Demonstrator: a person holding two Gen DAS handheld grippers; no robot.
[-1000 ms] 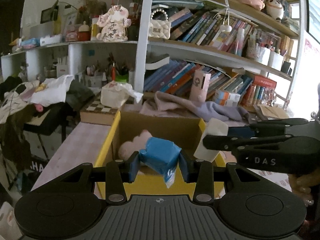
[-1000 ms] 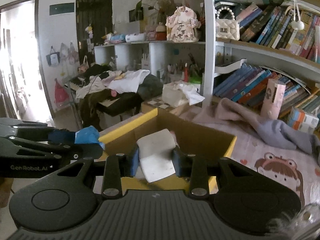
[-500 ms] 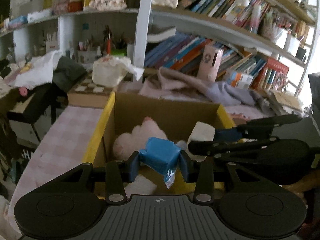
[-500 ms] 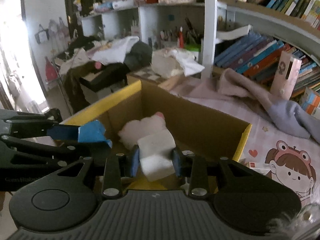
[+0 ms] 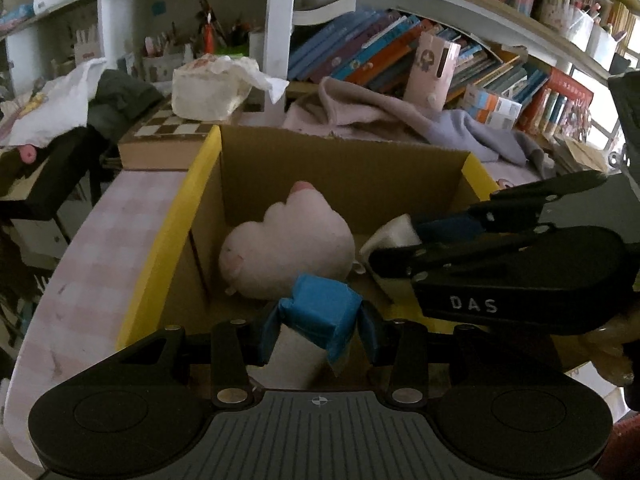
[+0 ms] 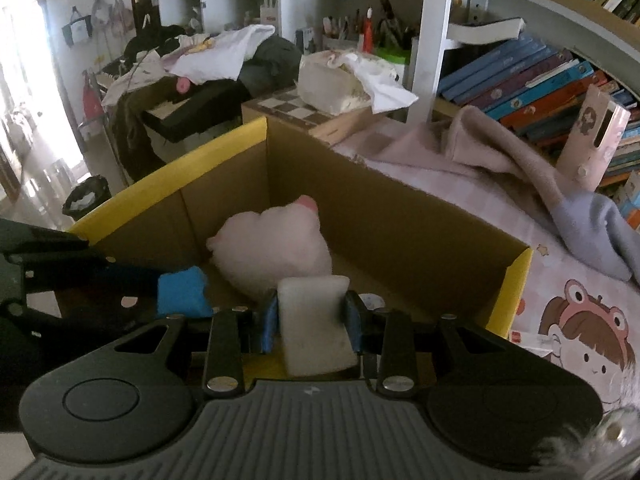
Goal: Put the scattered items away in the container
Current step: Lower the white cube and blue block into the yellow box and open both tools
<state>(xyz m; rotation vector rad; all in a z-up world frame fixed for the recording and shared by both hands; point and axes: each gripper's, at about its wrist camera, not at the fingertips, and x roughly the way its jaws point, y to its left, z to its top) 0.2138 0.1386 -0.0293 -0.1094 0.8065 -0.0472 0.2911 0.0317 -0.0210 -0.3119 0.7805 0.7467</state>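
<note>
Container: an open cardboard box [image 5: 344, 168] with yellow rims stands on the desk [image 5: 100, 248], near the desk's left edge as the left wrist view shows it; its far wall faces the bookshelf side.
Already inside: a pale pink plush toy [image 5: 288, 248] lies on the box floor toward the far left corner.
Blue item: a small blue-wrapped packet [image 5: 320, 314] sits between the fingers of the left gripper [image 5: 318, 330], above the near rim of the box.
Left fingers: only a little apart, both pads pressing on the packet; the grip looks firm.
White item: a soft white block [image 6: 314, 320], maybe a sponge, is in the right gripper [image 6: 312, 322], also over the near part of the box.
Right fingers: narrowly set, pads against both sides of the block.
The two grippers: side by side, close but apart, both tilted down into the box.
Step in hand: I judge it is the delivery of two items at once, just before release.
Next move: probably to let go over free floor beside the plush toy, then lift clear of the rims.
Outside the box: a folded cloth [image 6: 520, 176] lies on the desk near the far edge.
</note>
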